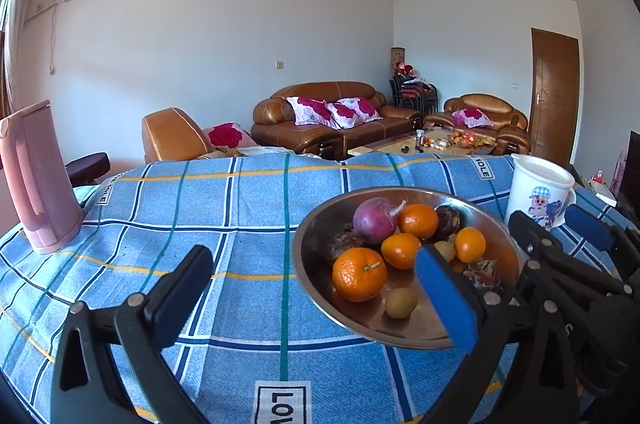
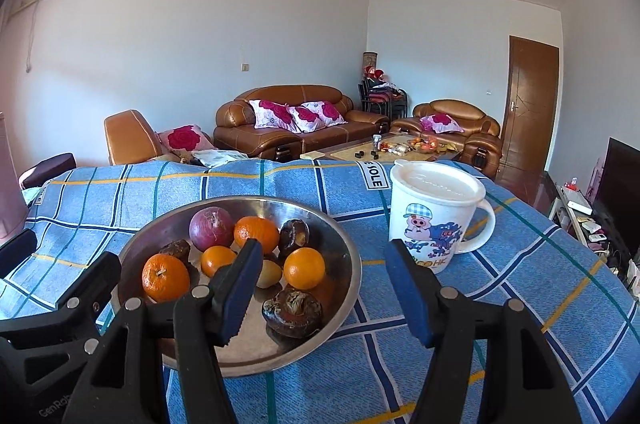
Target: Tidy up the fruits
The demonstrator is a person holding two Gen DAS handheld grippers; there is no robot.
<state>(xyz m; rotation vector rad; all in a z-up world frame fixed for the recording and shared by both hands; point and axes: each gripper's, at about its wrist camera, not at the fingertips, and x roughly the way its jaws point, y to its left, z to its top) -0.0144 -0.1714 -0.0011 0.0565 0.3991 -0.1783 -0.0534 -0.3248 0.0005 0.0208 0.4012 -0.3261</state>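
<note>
A steel bowl (image 1: 492,224) (image 2: 344,256) sits on the blue checked tablecloth. It holds several oranges (image 1: 359,279) (image 2: 165,277), a red onion (image 1: 375,220) (image 2: 211,228), dark wrinkled fruits (image 2: 293,307) and small yellow-brown fruits (image 1: 401,302). My left gripper (image 1: 316,288) is open and empty, its right finger over the bowl's near rim. My right gripper (image 2: 324,288) is open and empty, its left finger over the bowl, its right finger in front of the mug. The right gripper also shows at the right edge of the left wrist view (image 1: 560,228).
A white lidded cartoon mug (image 1: 540,192) (image 2: 436,212) stands right of the bowl. A pink kettle (image 1: 38,180) stands at the table's left. Sofas and a cluttered coffee table (image 2: 396,148) lie beyond the far table edge.
</note>
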